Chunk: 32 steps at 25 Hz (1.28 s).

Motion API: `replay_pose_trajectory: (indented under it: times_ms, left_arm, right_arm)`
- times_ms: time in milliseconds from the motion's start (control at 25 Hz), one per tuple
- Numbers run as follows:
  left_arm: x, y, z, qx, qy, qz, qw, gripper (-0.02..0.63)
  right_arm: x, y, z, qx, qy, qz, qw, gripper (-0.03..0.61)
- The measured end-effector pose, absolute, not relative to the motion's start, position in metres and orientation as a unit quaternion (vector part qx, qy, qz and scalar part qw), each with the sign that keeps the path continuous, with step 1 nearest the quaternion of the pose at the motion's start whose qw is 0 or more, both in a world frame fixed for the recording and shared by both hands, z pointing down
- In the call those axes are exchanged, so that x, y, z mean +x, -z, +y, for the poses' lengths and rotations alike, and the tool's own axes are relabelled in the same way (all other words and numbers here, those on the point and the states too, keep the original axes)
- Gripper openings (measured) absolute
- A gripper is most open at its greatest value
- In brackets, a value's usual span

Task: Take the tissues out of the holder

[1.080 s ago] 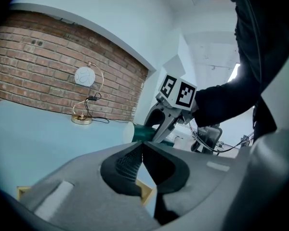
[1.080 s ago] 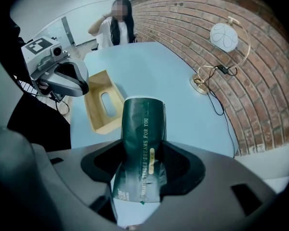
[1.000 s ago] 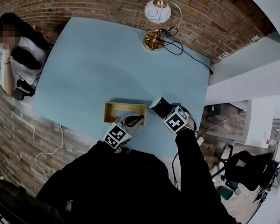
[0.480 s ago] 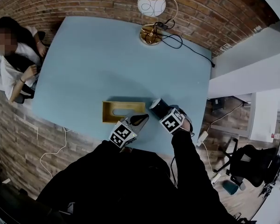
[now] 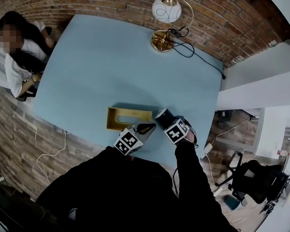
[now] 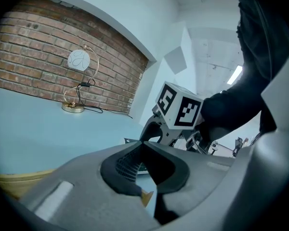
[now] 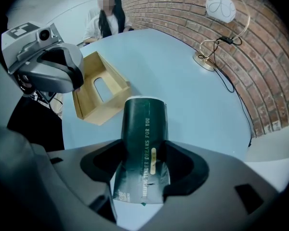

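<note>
A dark green tissue pack [image 7: 144, 129] stands on end on the light blue table [image 5: 111, 66], and my right gripper [image 7: 143, 147] points down, shut on its sides. In the head view the pack [image 5: 160, 113] is just right of the wooden tissue holder [image 5: 128, 118]. The holder [image 7: 98, 93] lies on the table with its hollow side and oval slot showing, and I see nothing in it. My left gripper [image 5: 146, 128] sits at the holder's near right corner, its tips meeting with nothing between them. The left gripper view shows those jaws [image 6: 138, 146] shut, with a wooden corner beneath them.
A gold lamp with a white globe [image 5: 165, 13] stands at the far edge by the brick wall, its black cable [image 5: 198, 57] trailing right. A person [image 5: 14, 47] sits at the table's left end. The table's near edge runs just below both grippers.
My right gripper has come down with the green pack, ending closer to the holder's right end. The left gripper has shifted slightly right along the holder's near side.
</note>
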<state>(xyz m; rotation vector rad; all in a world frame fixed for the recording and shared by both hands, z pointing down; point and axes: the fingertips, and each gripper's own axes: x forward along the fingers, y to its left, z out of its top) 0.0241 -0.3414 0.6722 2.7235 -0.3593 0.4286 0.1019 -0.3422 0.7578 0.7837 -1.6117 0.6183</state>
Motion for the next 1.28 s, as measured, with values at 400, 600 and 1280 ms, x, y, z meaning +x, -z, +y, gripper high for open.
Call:
replay_pose_trajectory:
  times_ms: [400, 600, 1280]
  left_arm:
    - [0.015, -0.669, -0.351, 0.963, -0.141, -0.140, 0.184, 0.009]
    - [0.006, -0.666, -0.352, 0.963, -0.136, -0.145, 0.183, 0.009]
    - [-0.045, -0.637, -0.345, 0.959, -0.124, -0.194, 0.165, 0.011]
  right_arm:
    - [0.102, -0.761, -0.344, 0.333, -0.261, -0.697, 0.578, 0.364]
    - [0.099, -0.753, -0.345, 0.336, -0.254, -0.704, 0.571, 0.394]
    - [0.033, -0.669, -0.336, 0.345, -0.206, -0.790, 0.462, 0.397]
